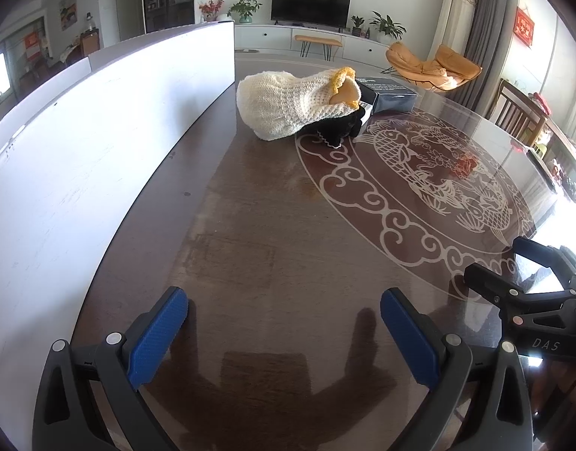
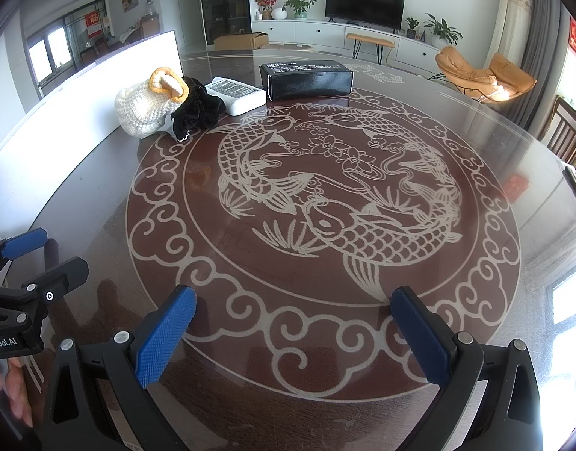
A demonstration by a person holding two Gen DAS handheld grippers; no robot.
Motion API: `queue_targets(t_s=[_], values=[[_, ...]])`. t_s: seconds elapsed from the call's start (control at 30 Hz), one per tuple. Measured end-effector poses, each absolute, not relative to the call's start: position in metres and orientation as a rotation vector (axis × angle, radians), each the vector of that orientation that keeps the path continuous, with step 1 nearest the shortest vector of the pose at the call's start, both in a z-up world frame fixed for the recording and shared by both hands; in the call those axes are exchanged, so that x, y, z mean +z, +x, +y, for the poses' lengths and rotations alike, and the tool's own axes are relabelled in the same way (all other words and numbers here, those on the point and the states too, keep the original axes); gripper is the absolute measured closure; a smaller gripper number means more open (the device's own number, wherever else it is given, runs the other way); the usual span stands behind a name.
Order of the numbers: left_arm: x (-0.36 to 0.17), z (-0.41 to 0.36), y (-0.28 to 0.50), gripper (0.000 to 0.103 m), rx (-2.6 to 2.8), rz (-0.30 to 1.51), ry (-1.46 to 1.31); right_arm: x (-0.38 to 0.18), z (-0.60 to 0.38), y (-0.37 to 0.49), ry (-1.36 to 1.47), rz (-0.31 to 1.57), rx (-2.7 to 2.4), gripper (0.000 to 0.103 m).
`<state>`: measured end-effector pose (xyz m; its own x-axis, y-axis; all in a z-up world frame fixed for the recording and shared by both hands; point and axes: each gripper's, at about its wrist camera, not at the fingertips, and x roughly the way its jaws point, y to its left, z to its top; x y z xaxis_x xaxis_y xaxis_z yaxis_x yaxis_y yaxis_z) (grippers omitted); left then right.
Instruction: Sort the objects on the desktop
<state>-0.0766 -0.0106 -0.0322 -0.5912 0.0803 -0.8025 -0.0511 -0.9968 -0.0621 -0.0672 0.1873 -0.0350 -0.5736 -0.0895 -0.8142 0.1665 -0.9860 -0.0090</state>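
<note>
Both of my grippers are sitting low over the tabletop with nothing in them. The left gripper has its jaws spread wide, textured blue pads facing in, only bare dark wood between. The right gripper is the same: jaws wide open and empty, hanging over the scrollwork border of the big pale fish design under the glossy top.

The stuff to sort is bunched at the far side, well apart from both grippers. There's a cream knitted pouch with a yellow-orange rim, chunky stitch, slumped soft, with something tan poking out of its mouth that I can't identify. A black frilly fabric thing is touching it; from the left wrist view it's mostly tucked under the pouch. Right beside that lies a flat white box with rounded corners and printed text too small to read, and behind it a glossy black rectangular box with white lettering, also unreadable. From the left wrist the white box is almost fully hidden by the pouch.

A tall white panel runs along the left edge, blown out by glare. Fingertips show at the bottom left of the right wrist view, cut off by the frame.
</note>
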Motion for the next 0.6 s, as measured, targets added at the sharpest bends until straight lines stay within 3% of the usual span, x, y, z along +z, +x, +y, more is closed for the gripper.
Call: queue_targets(t_s=[0.6], values=[[-0.0323, -0.0088, -0.0738, 0.0, 2.741, -0.003, -1.4, -0.035, 0.1874, -0.0673, 1.37, 0.127, -2.662, 0.0]])
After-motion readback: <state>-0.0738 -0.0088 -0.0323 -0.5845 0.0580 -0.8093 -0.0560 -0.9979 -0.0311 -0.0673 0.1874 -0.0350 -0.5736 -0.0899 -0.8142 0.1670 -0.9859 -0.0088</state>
